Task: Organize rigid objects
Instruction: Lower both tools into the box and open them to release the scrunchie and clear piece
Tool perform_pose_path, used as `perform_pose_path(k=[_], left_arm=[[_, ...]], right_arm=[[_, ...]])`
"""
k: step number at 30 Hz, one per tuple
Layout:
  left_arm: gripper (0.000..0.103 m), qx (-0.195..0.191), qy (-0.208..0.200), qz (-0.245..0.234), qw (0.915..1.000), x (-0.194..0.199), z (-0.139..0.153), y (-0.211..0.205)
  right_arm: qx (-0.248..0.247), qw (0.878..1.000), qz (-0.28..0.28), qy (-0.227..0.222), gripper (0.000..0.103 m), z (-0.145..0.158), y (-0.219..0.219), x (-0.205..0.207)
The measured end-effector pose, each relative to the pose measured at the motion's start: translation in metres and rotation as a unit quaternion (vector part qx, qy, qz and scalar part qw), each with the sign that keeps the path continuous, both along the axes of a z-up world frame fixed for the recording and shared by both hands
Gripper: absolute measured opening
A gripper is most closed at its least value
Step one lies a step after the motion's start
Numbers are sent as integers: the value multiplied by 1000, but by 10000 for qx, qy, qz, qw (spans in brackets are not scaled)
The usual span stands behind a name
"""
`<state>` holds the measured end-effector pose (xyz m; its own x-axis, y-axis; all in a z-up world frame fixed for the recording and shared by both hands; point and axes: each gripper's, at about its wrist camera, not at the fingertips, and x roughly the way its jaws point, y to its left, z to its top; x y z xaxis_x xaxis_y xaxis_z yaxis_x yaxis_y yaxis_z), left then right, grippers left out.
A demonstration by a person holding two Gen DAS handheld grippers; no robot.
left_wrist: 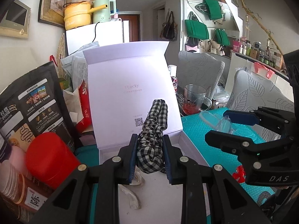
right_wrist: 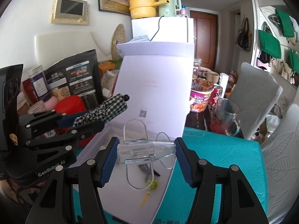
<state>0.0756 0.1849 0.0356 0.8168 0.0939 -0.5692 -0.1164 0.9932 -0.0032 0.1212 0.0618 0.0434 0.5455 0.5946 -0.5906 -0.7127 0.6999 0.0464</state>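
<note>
My left gripper [left_wrist: 150,156] is shut on a black-and-white checked folded umbrella [left_wrist: 154,130] and holds it above the open white box [left_wrist: 194,152]. The umbrella also shows in the right wrist view [right_wrist: 110,108], in the left gripper [right_wrist: 78,122]. My right gripper [right_wrist: 146,155] is shut on a clear plastic stand [right_wrist: 142,149] and holds it over the box [right_wrist: 130,196]. In the left wrist view the right gripper [left_wrist: 222,125] holds the clear piece [left_wrist: 216,122] right of the box. The raised lid [left_wrist: 130,93] stands behind.
A red canister [left_wrist: 48,158], a black pouch [left_wrist: 31,104] and jars crowd the left. A glass mug [left_wrist: 195,99] and noodle cup [right_wrist: 200,97] stand behind the teal mat [right_wrist: 214,168]. Clear pieces [left_wrist: 130,196] and small items [right_wrist: 149,184] lie in the box. Chairs [right_wrist: 261,97] stand right.
</note>
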Motion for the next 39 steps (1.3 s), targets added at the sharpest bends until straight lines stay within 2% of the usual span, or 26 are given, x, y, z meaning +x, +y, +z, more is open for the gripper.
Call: perform_pose_path(k=[16,31,37,39], left_arm=[[25,-144,532,113,9984,34,-38,20],[25,-326,1105,38,9933,53,-71,15],[25,-451,1270,96,9908,58,-81,19],[25,-596,1341,73,9892,60,-85,22]], right_arm=[[-95,9995,74,297,60,-29,28,41],[-396,9973,-12,611,60,-64,33,60],[-549,9957,6,747,60,-76,38,65],[-592,9953,25,772,60,-79,40,66]])
